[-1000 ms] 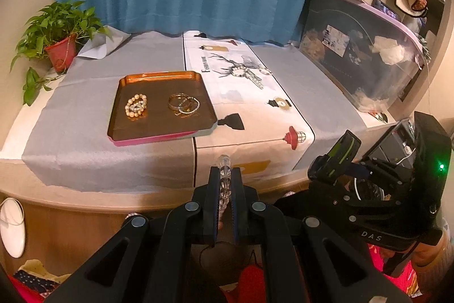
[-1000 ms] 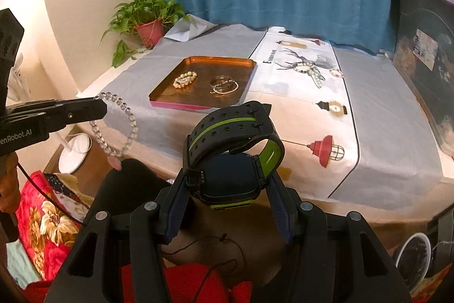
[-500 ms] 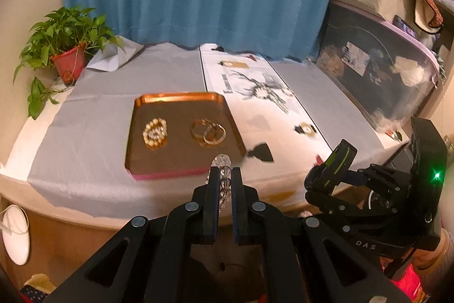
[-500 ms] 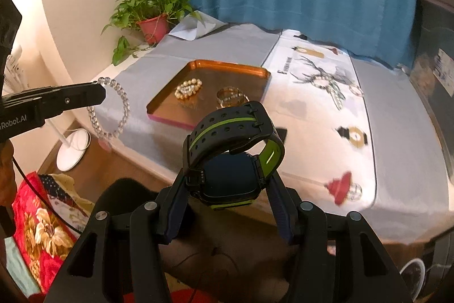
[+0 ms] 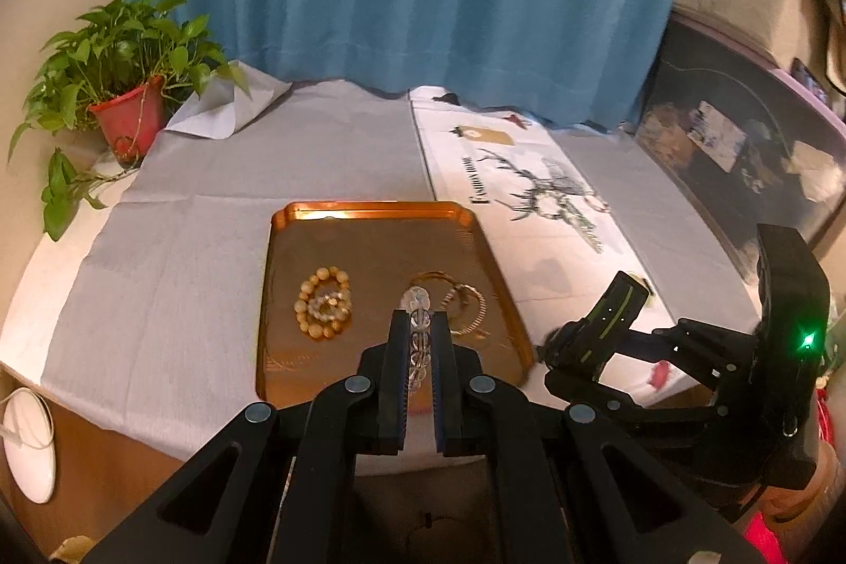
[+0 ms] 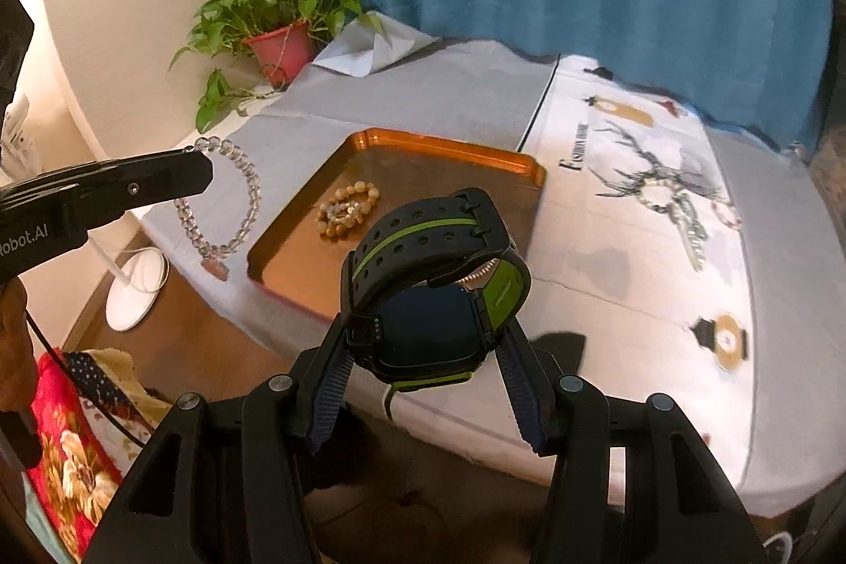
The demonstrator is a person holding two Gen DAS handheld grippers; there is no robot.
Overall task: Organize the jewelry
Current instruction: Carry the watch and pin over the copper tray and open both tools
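Only sideways, left claw (image 6: 203, 173) pinching whole bead bracelet (image 6: 232, 204); right claw (image 6: 423, 326) gripping, seemingly, watch (image 6: 431, 278).

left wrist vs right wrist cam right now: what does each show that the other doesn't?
Left wrist only: the gold bangles in the tray, and the right gripper from outside. Right wrist only: the clear bead bracelet hanging as a full loop from the left gripper, and the black-green watch face-on in the right gripper. Both: the copper tray, tan bead bracelet, potted plant.
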